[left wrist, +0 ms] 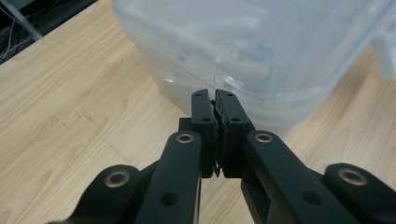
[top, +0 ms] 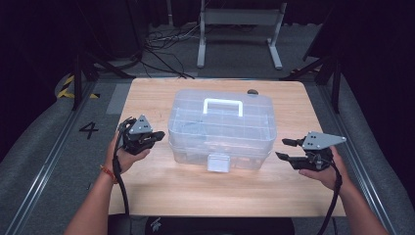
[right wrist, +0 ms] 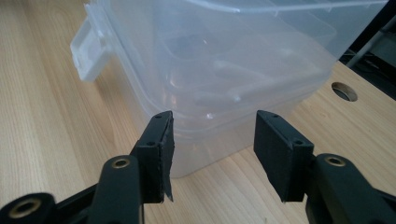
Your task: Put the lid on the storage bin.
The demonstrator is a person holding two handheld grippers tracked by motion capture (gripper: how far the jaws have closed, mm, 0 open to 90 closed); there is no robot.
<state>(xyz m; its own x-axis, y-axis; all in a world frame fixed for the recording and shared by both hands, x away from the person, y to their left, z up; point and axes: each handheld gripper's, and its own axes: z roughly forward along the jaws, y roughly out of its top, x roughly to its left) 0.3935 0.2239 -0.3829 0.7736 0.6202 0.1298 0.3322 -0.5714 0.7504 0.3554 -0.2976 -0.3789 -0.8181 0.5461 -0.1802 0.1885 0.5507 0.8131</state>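
Surroundings: dark room, grey floor with loose cables, a white metal stand (top: 240,19) beyond the far edge, a painted number four (top: 89,129) on the floor at the left.
Worktop: pale wooden worktop (top: 195,191) with rounded corners and a round hole (top: 252,91) near the far edge, also seen past the box in the right gripper view (right wrist: 344,91).
Box: clear plastic storage box (top: 220,129) standing about mid-worktop, slightly toward the far side, lid on, a white carry handle (top: 223,105) lying flat on the lid, a white latch (top: 219,163) on the near wall. Contents are dim shapes behind the cloudy plastic; what they are I cannot tell.
Left gripper: left gripper (top: 157,136) held just beside the box's left end, low over the wood, pointing at the box. In the left gripper view (left wrist: 215,100) its jaws are clenched pad to pad with nothing between them, tips close to the box's lower corner (left wrist: 243,93); whether they touch it I cannot tell.
Right gripper: right gripper (top: 286,149) held near the box's right end, pointing at it, apart from the wall. In the right gripper view (right wrist: 212,135) the jaws stand released, about half spread, with the box's corner (right wrist: 215,140) seen beyond the gap and no pad touching plastic.
Hands: the person's forearms come in from the near edge, one hand on each gripper, a cord band (top: 106,172) on the left wrist.
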